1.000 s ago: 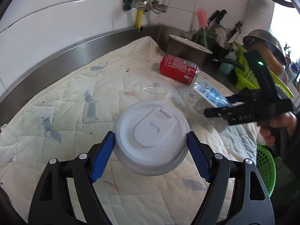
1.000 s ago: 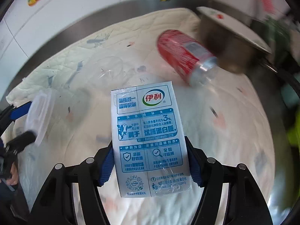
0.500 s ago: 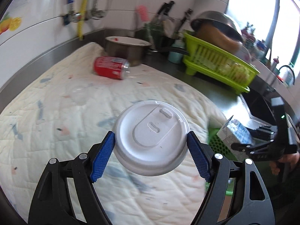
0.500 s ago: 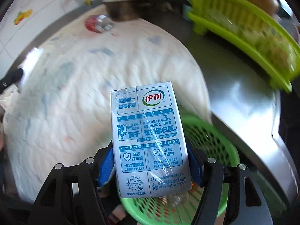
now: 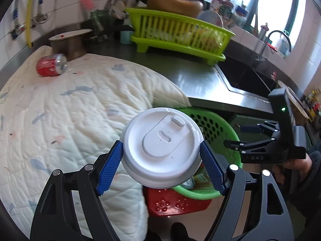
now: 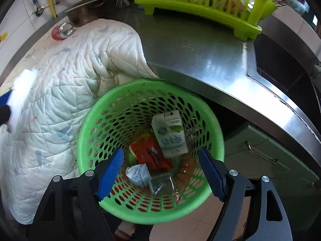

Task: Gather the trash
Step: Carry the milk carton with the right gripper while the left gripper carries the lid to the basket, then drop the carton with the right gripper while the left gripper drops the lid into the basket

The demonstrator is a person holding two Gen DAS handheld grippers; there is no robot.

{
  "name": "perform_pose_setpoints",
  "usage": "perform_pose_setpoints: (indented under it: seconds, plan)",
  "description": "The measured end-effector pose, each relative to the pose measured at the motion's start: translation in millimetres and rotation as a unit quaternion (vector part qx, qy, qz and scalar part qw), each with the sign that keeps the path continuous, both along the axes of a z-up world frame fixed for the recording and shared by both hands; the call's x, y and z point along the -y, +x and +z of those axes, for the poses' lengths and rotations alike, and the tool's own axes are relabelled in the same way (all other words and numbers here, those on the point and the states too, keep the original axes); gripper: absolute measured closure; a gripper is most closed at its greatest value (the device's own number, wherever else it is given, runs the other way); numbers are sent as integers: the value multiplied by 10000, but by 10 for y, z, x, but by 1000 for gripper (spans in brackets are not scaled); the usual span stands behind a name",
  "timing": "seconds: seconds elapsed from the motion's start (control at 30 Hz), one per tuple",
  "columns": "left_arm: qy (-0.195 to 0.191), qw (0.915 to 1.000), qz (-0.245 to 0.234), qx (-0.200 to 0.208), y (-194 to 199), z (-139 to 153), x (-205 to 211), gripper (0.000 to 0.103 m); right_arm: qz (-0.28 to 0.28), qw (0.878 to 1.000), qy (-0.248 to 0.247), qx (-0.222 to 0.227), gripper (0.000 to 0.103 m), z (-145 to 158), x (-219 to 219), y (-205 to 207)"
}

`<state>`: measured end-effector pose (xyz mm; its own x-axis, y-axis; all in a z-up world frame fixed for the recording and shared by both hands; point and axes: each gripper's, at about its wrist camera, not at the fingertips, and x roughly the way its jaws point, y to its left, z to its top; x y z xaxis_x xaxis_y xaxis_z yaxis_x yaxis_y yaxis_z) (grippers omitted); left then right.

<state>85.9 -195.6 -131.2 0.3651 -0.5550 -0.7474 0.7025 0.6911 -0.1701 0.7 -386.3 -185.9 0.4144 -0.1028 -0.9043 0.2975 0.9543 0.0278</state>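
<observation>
My left gripper (image 5: 160, 167) is shut on a white lidded paper cup (image 5: 161, 148), held near the edge of the quilted cloth (image 5: 66, 116), beside the green trash basket (image 5: 222, 132). My right gripper (image 6: 161, 170) is open and empty right above the green basket (image 6: 96, 112). The milk carton (image 6: 170, 133) lies inside the basket with a red wrapper (image 6: 149, 154), crumpled paper (image 6: 138, 173) and a clear cup (image 6: 161, 183). The right gripper also shows in the left wrist view (image 5: 240, 137). A red soda can (image 5: 51, 64) lies at the far end of the cloth; it also shows in the right wrist view (image 6: 62, 31).
A lime dish rack (image 5: 178, 32) and a steel pot (image 5: 68, 42) stand on the steel counter (image 6: 200, 48). A sink (image 5: 244, 76) lies to the right. A red stool (image 5: 174, 204) sits under the basket. Cabinet drawers (image 6: 266, 154) are below the counter.
My right gripper opened and the milk carton dropped into the green basket. Both grippers swung from the cloth to the basket; the left still holds the cup.
</observation>
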Motion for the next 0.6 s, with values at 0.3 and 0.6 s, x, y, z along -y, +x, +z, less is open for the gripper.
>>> perform_pose_setpoints:
  seconds: [0.3,0.6]
  plan:
    - [317,9985,-405,-188,-225,-273,585,26,-110,9987,15,500,24,335,114,-475]
    - [421,9967,-502,-476,-213,-442,857,24,-185,9973,55,708,22,424,128,-608]
